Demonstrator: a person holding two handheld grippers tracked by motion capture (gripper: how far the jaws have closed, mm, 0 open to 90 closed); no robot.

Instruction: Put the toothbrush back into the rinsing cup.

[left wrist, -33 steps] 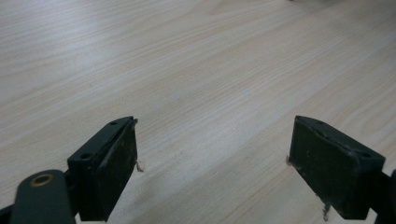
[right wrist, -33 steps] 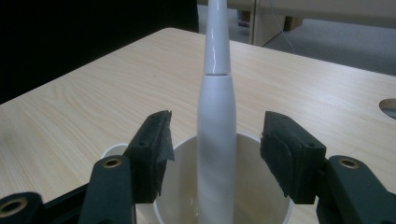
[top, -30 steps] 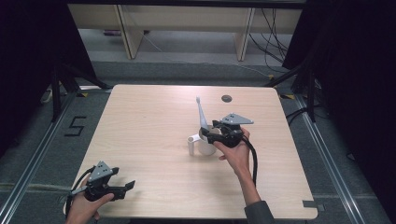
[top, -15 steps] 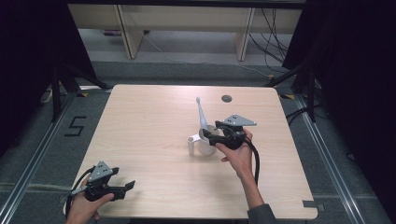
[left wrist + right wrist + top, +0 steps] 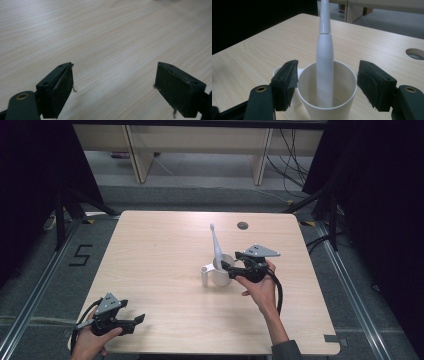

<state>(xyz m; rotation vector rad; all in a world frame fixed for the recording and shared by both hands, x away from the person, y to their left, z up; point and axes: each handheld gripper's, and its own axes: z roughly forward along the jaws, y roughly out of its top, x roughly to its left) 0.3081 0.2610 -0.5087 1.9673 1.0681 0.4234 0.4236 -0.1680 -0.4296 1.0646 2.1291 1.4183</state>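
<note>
Pale wood grain covers the table [image 5: 165, 250], which stands on a grey floor with dark curtains at both sides and shelf legs behind it. Near the far edge of the tabletop sits a small round cable hole [image 5: 242, 225].

Right of the table's middle stands a white cup [image 5: 220, 276] with a small round handle on its left side. A white electric toothbrush [image 5: 216, 245] stands in the cup with its base on the bottom, leaning against the rim, its thin head pointing up and slightly toward the far left.

The right gripper [image 5: 229, 266] reaches the cup from the right, held level in the person's right hand [image 5: 257, 287]. In the right gripper view its black jaws flank the cup, one at each side of the rim, with gaps between the pads and the wall; they have just been opening, and the cup stands free between them with the toothbrush upright in the middle.

The left gripper [image 5: 135, 321] rests low at the near left corner of the table, well apart from the cup, in the person's left hand [image 5: 90, 342]. Its jaws stand wide apart over bare wood, with nothing between them.
</note>
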